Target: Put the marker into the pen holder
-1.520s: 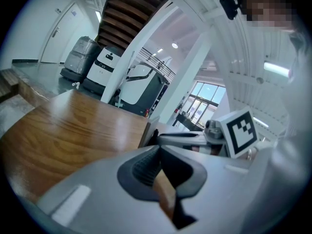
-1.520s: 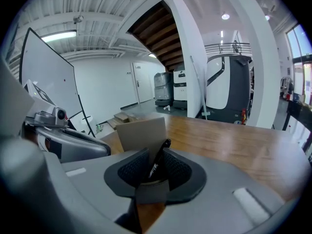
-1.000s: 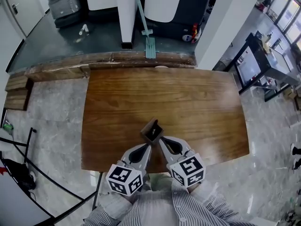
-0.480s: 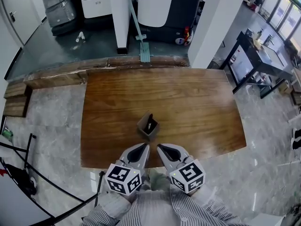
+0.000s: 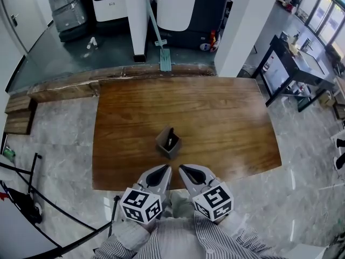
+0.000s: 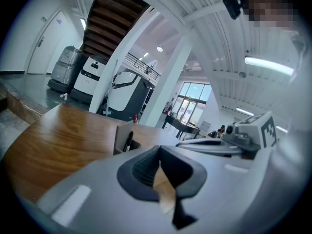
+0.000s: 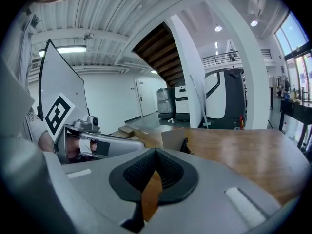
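A small brown square pen holder (image 5: 167, 143) stands near the middle of the wooden table (image 5: 215, 117), with a black marker (image 5: 170, 138) upright inside it. Both grippers hover over the table's near edge, a little short of the holder. My left gripper (image 5: 165, 168) is shut and holds nothing, and so does my right gripper (image 5: 182, 168). In the left gripper view the pen holder (image 6: 123, 136) and marker (image 6: 128, 141) lie ahead of the shut jaws. In the right gripper view the pen holder (image 7: 172, 139) and marker (image 7: 185, 145) also lie ahead, clear of the jaws.
Marble floor surrounds the table. A white pillar (image 5: 237, 26) and large floor-cleaning machines (image 5: 188, 9) stand beyond the far edge. A mop (image 5: 161, 47) leans there. A black desk (image 5: 294, 63) is at the right, and wooden steps (image 5: 19, 109) at the left.
Both grippers have drawn back from the pen holder toward the table's near edge. The holder with the marker now stands free ahead of them.
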Demonstrator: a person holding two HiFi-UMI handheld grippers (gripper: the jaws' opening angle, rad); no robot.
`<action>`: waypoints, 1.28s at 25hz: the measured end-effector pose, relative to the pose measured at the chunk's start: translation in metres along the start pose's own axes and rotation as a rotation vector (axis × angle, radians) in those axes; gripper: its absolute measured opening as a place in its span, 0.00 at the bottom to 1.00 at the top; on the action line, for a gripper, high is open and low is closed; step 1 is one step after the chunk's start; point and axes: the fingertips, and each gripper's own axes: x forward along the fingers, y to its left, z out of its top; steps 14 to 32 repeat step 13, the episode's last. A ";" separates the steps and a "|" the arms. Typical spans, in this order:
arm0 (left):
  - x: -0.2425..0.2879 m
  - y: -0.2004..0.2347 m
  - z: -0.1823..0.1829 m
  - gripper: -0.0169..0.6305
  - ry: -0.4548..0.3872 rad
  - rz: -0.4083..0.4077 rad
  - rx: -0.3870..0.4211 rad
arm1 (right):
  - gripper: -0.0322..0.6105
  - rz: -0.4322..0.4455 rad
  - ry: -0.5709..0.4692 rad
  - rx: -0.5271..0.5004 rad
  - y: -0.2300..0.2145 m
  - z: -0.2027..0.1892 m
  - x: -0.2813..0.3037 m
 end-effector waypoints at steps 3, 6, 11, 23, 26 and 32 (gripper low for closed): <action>0.000 -0.003 0.002 0.04 0.002 -0.004 0.002 | 0.05 -0.001 0.002 -0.003 0.000 0.001 -0.001; 0.002 -0.005 0.002 0.04 0.005 -0.011 0.007 | 0.05 -0.003 0.003 0.000 -0.002 0.001 -0.001; 0.006 -0.003 -0.003 0.04 0.005 -0.014 0.012 | 0.05 -0.004 0.002 -0.002 -0.004 -0.004 0.002; 0.007 -0.003 -0.003 0.04 0.004 -0.016 0.014 | 0.05 -0.004 0.002 -0.003 -0.004 -0.005 0.003; 0.007 -0.003 -0.003 0.04 0.004 -0.016 0.014 | 0.05 -0.004 0.002 -0.003 -0.004 -0.005 0.003; 0.007 -0.003 -0.003 0.04 0.004 -0.016 0.014 | 0.05 -0.004 0.002 -0.003 -0.004 -0.005 0.003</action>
